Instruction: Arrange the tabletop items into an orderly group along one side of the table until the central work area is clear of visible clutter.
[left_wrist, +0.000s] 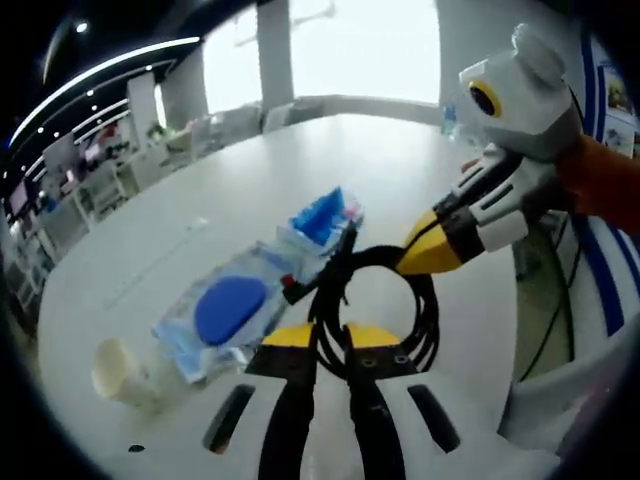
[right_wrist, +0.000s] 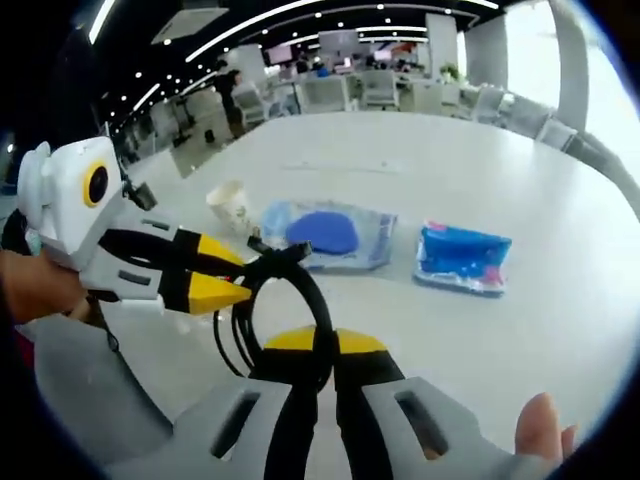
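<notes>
1. Two grippers meet on one coiled black cable (left_wrist: 395, 300), which lies at bottom centre of both views, nearest the cameras.
2. Left gripper (left_wrist: 330, 335), in the left gripper view: its yellow-tipped jaws rise from the bottom edge, drawn almost together, with a strand of the cable running between the tips. The coil's loop spreads just beyond and to the right of the tips.
3. Right gripper (right_wrist: 318, 342), in the right gripper view: its jaws are likewise nearly closed, pinching the cable (right_wrist: 300, 300) where the loop comes down between the yellow tips. The coil arcs up and to the left from the pinch.
4. Right gripper (left_wrist: 440, 245) enters the left gripper view from the right, its yellow tips touching the coil's upper right edge. A hand in an orange sleeve holds it at the far right.
5. Left gripper (right_wrist: 225, 275) enters the right gripper view from the left, its yellow tips at the coil's upper left edge, held by a hand at the left edge.
6. A fingertip (right_wrist: 540, 425) shows at the lower right of the right gripper view.
7. Just beyond the cable on the white table (right_wrist: 420, 160) lies a clear pouch with a blue oval (right_wrist: 325, 235); in the left gripper view this pouch (left_wrist: 225, 310) sits left of the jaws.
8. A paper cup (right_wrist: 230, 205) stands left of that pouch; in the left gripper view the cup (left_wrist: 120, 375) is at lower left.
9. A blue packet (right_wrist: 462, 258) lies to the right, apart from the pouch; in the left gripper view it (left_wrist: 322, 218) is above centre.
10. Desks and chairs fill the far background.
</notes>
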